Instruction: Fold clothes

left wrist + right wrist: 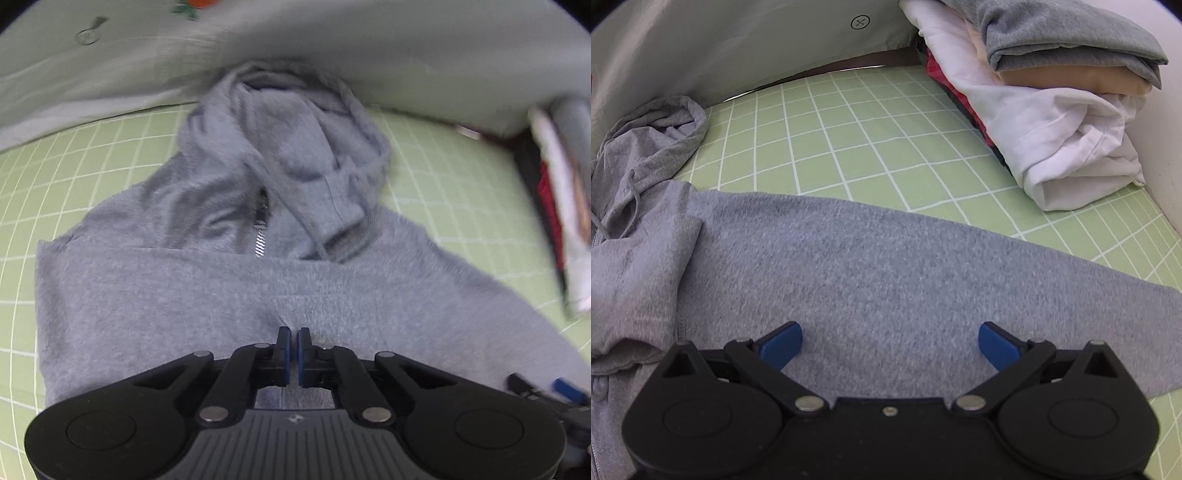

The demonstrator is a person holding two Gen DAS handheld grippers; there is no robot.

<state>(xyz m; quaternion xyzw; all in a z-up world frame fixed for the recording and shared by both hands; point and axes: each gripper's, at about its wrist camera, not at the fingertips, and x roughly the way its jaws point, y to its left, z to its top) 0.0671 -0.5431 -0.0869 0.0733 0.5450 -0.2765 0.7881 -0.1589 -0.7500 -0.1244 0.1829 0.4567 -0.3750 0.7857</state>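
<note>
Left gripper (294, 341) clenched, fingers pinching a tuck of grey hoodie (229, 295) (apparently for a fold). Right gripper (889, 341) released, poised over fabric. Hoodie spread mid-bed (871, 122), hood toward the far edge, folded pile (1052, 110) in the far right corner.

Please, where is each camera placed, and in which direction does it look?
Left wrist: sits on the left gripper, jaws shut, looking down along it at the grey hoodie, hood ahead.
Right wrist: sits on the right gripper, jaws open, looking across the hoodie's body toward the folded clothes stack.
Shared: hoodie, green checked sheet, stack.
</note>
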